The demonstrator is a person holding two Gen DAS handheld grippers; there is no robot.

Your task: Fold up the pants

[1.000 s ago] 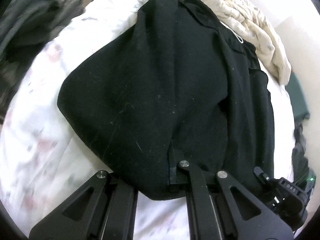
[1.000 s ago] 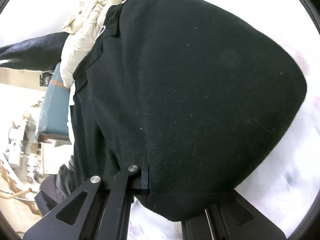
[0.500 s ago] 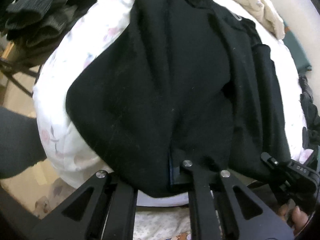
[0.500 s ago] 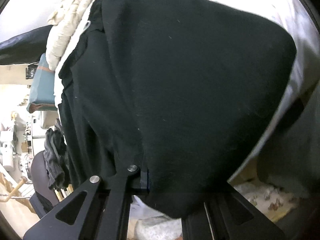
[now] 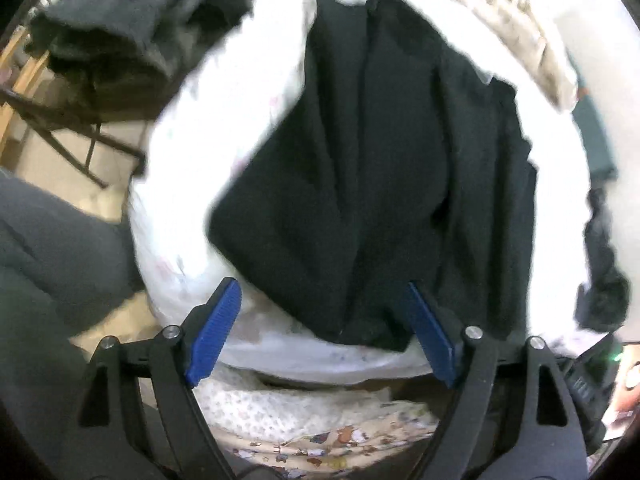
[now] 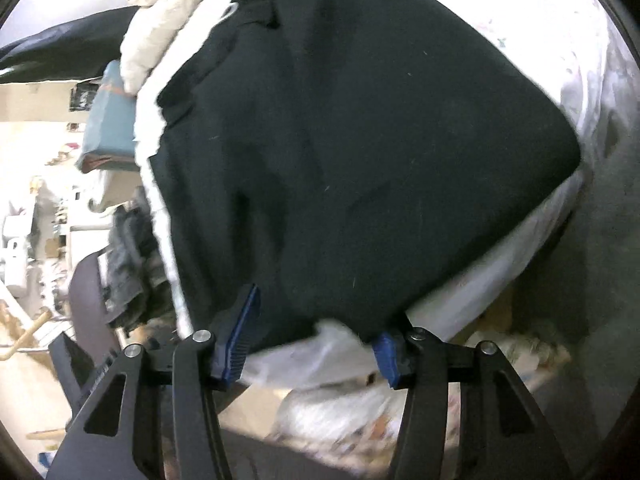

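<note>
Black pants (image 5: 380,184) lie spread on a white floral bed cover (image 5: 224,112), their near hem at the bed's front edge. My left gripper (image 5: 324,332) hangs just above that hem; its jaws are opening, blue pads (image 5: 214,332) wide apart and clear of the cloth. In the right wrist view the same pants (image 6: 360,152) fill the frame. My right gripper (image 6: 316,336) is at the hem, its jaws opening too; the hem sags between the pads (image 6: 240,336) without being pressed.
Beige bedding (image 5: 512,12) is bunched at the far side of the bed. Dark grey clothes (image 5: 120,28) are piled on a chair at the left. A blue-grey box (image 6: 108,120) and room clutter lie past the bed's left side. Patterned fabric (image 5: 332,436) hangs below the bed edge.
Both grippers were shut on the pants' hem; now both have let go and stand apart. Both hands pulled back toward the bed's front edge and rose, and the pants dropped flat.
</note>
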